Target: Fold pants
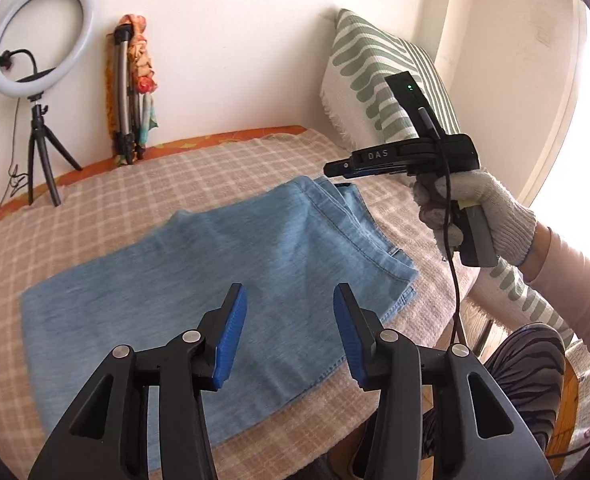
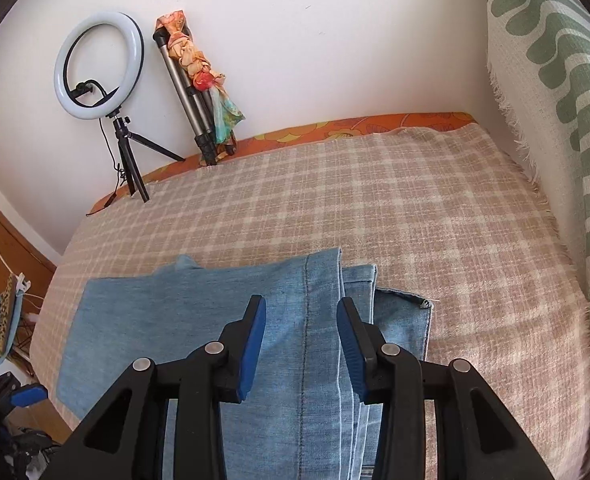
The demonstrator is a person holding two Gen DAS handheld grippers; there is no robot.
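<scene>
Light blue denim pants (image 1: 199, 272) lie folded flat on a plaid blanket (image 1: 135, 196). My left gripper (image 1: 290, 300) hovers over their near part, open, with nothing between its blue pads. In the right wrist view the pants (image 2: 167, 320) show stacked layers and a stitched seam on their right side. My right gripper (image 2: 301, 308) stands open just above that stack, the pads apart and not pressing the cloth. The left wrist view also shows the right gripper (image 1: 335, 170) from the side, over the far right corner of the pants, held by a gloved hand (image 1: 491, 204).
A ring light on a small tripod (image 1: 39, 80) and a folded tripod wrapped in a scarf (image 1: 131, 88) stand at the far wall. A green-and-white pillow (image 1: 375, 80) leans at the right. The blanket's near edge (image 1: 335, 412) drops off beside a person's striped trouser leg (image 1: 527, 368).
</scene>
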